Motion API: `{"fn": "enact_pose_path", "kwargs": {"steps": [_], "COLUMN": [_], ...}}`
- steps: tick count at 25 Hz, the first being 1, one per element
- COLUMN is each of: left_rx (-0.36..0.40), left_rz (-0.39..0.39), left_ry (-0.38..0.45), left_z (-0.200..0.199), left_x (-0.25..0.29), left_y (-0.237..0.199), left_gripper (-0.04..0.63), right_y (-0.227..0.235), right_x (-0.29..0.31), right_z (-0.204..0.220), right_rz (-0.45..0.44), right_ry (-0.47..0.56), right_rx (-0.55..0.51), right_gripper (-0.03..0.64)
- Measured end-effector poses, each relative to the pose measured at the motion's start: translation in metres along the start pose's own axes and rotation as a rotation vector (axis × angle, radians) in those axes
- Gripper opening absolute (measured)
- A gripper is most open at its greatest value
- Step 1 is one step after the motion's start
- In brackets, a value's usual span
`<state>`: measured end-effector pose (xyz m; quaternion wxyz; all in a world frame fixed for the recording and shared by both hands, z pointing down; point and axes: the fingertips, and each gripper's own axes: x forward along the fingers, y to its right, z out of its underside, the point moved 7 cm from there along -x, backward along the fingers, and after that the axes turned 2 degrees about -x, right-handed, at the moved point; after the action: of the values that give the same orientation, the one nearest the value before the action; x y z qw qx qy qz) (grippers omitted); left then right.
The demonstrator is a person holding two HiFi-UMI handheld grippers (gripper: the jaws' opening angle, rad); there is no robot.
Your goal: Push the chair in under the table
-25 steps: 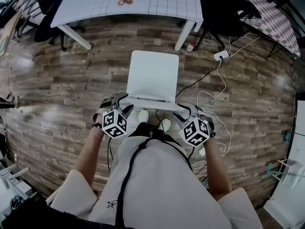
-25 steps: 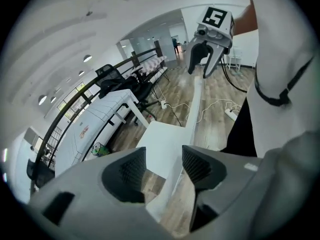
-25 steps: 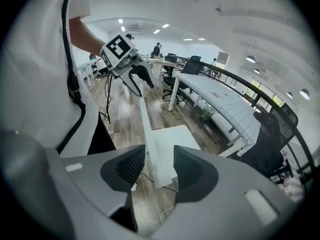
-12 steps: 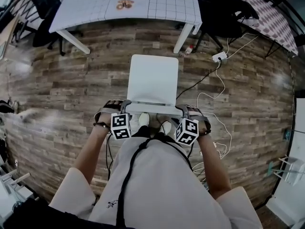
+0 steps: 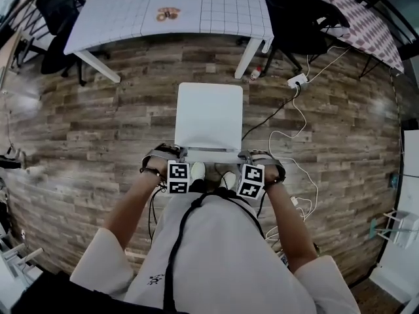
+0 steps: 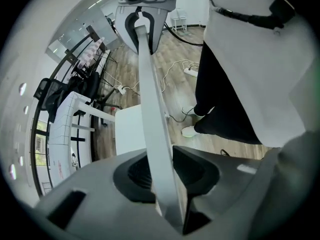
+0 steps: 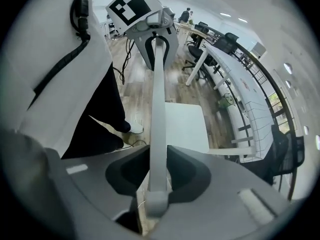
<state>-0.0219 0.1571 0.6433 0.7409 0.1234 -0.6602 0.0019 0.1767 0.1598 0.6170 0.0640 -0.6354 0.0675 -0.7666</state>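
Left gripper (image 6: 161,176), right gripper (image 7: 152,176): jaws just been closing, now clamped on white chair (image 5: 209,113) backrest (image 6: 147,84) top edge, one near each end, pointing steeply down. Chair on wood floor (image 5: 131,110), well apart from white gridded table (image 5: 196,5), seat toward it. Near right table leg (image 5: 253,50) just right of chair's line. Power strip (image 5: 296,80) and white cable (image 5: 304,120) on floor right of chair. Person's shoes (image 5: 198,169) just behind backrest.
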Motion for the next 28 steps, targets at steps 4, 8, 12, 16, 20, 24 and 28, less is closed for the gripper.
{"fn": "enact_pose_path", "kwargs": {"steps": [4,8,12,16,20,24,28], "left_rx": [-0.057,-0.07,-0.068,-0.05,-0.049,-0.052,-0.057], "left_rz": [0.044,0.05,0.035,0.007,-0.005,-0.016,-0.03], "left_ry": [0.04,0.048,0.057,0.066,0.07,0.071,0.079], "left_z": [0.003,0.005,0.007,0.009,0.008,0.011,0.012], "left_x": [0.0,0.0,0.002,0.001,0.002,0.007,0.01], "left_y": [-0.004,-0.009,-0.017,-0.029,-0.043,-0.054,-0.07], "left_gripper": [0.1,0.101,0.11,0.112,0.117,0.124,0.133], "right_y": [0.003,0.009,0.016,0.03,0.045,0.053,0.069], "right_x": [0.0,0.0,0.003,0.004,0.005,0.01,0.013], "right_z": [-0.001,-0.003,-0.003,-0.002,0.001,0.003,0.005], "right_rz": [-0.024,-0.027,-0.035,-0.021,-0.016,-0.015,-0.014], "right_ry": [-0.012,-0.024,-0.037,-0.039,-0.046,-0.045,-0.048], "right_rx": [0.0,0.021,0.038,0.039,0.047,0.051,0.049], "right_gripper": [0.098,0.102,0.104,0.107,0.11,0.112,0.11]}}
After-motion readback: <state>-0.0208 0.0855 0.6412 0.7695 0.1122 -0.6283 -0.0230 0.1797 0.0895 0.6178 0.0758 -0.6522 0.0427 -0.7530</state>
